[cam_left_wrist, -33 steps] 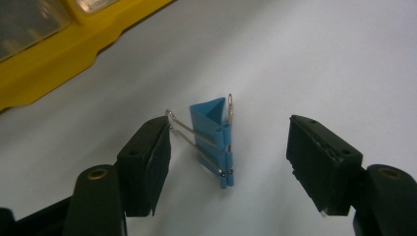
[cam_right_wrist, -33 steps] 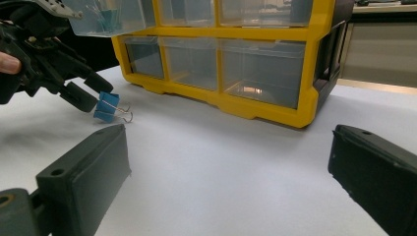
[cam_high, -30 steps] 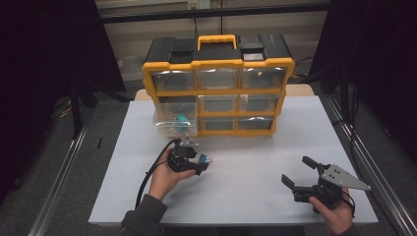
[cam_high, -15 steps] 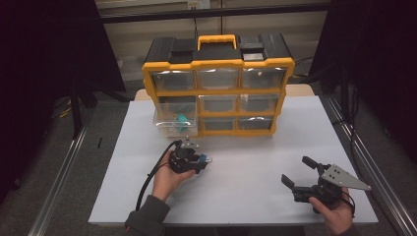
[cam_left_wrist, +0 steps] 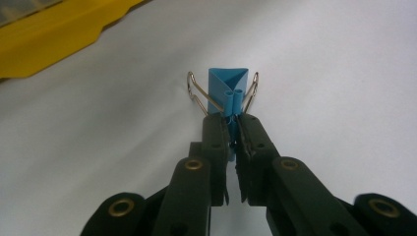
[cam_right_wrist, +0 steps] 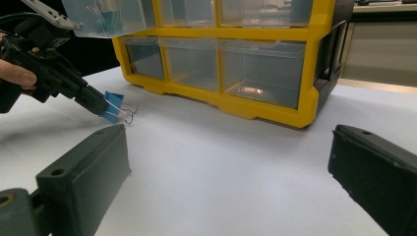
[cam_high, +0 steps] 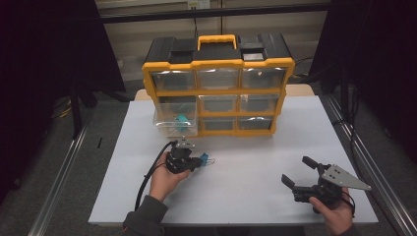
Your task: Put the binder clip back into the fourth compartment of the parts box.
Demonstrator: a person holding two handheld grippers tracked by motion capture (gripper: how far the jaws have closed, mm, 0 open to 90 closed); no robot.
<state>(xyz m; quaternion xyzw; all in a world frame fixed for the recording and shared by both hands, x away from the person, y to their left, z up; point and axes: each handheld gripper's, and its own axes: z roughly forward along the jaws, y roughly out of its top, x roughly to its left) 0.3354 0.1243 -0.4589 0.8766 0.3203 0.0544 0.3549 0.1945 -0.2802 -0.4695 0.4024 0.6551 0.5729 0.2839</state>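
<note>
Blue metal binder clip (cam_left_wrist: 227,89) with silver wire handles sits low over the white surface (cam_high: 246,167), in front of the yellow-framed drawer organiser (cam_high: 219,91). Left hand-held gripper (cam_left_wrist: 231,123) has just closed and clamps the clip. Right hand-held gripper (cam_high: 301,172) stands wide, holding nothing, well apart.

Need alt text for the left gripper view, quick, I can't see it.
The left hand-held gripper is shut on a blue binder clip, its wire handles spread to either side, over the white table. A yellow organizer edge crosses the top left corner.
</note>
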